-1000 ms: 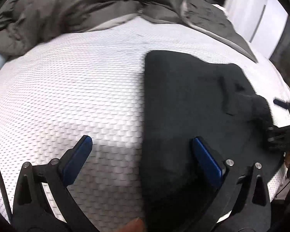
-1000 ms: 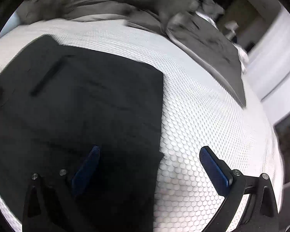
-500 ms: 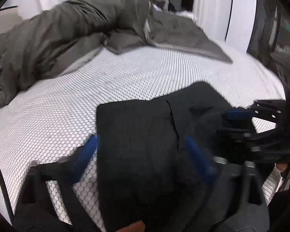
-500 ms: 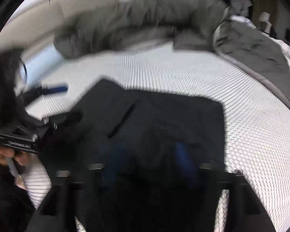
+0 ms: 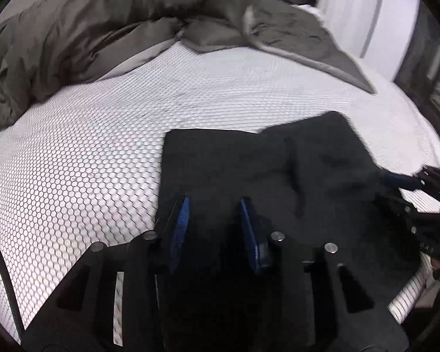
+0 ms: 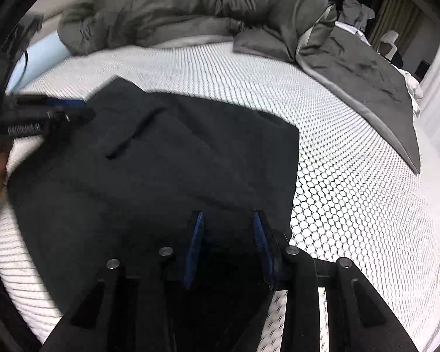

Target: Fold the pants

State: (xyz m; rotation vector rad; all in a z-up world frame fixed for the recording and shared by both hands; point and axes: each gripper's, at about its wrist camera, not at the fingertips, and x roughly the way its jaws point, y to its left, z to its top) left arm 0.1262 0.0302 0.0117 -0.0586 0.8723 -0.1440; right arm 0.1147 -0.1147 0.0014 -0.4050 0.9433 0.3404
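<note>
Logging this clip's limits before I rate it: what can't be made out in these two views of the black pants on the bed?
- Left gripper, left wrist view: black pants between the fingers; a pinch is unreadable, black on black.
- Right gripper, right wrist view: same doubt.
- Pants' near edge: hidden under both gripper bodies.
- Layers folded: unreadable in the dark cloth.
- Grey duvet: covers the mattress head.

bed honeycomb white | on it: black pants, grey duvet
</note>
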